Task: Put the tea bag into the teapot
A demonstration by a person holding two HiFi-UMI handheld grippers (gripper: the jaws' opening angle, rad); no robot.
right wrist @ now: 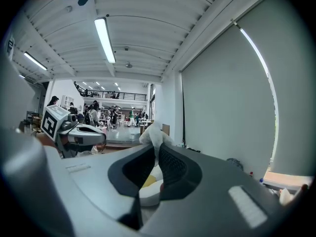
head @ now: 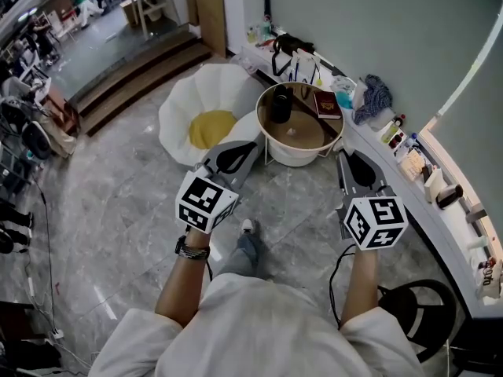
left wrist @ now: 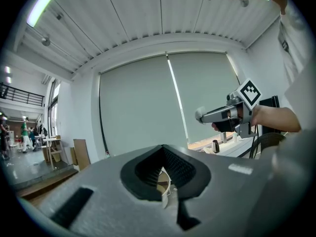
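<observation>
A round white side table [head: 297,157] with a wooden top stands ahead of me on the floor. On it are a dark teapot [head: 280,105], a red book [head: 327,104] and a small white tea bag [head: 291,131]. My left gripper [head: 254,144] is held near the table's left rim, jaws shut with nothing between them. My right gripper [head: 343,156] is by the table's right rim, also shut and holding nothing. Through the left gripper [left wrist: 166,194], the gap behind its tips shows the table's white rim. Through the right gripper [right wrist: 156,154], white and yellow shapes show past the tips.
A white petal-shaped chair [head: 189,93] with a yellow cushion [head: 211,127] stands left of the table. A long white counter [head: 440,226] with bottles, a blue cloth [head: 376,96] and a black bag [head: 291,45] runs along the right wall. A black seat [head: 416,309] sits at bottom right. Steps [head: 134,81] rise at far left.
</observation>
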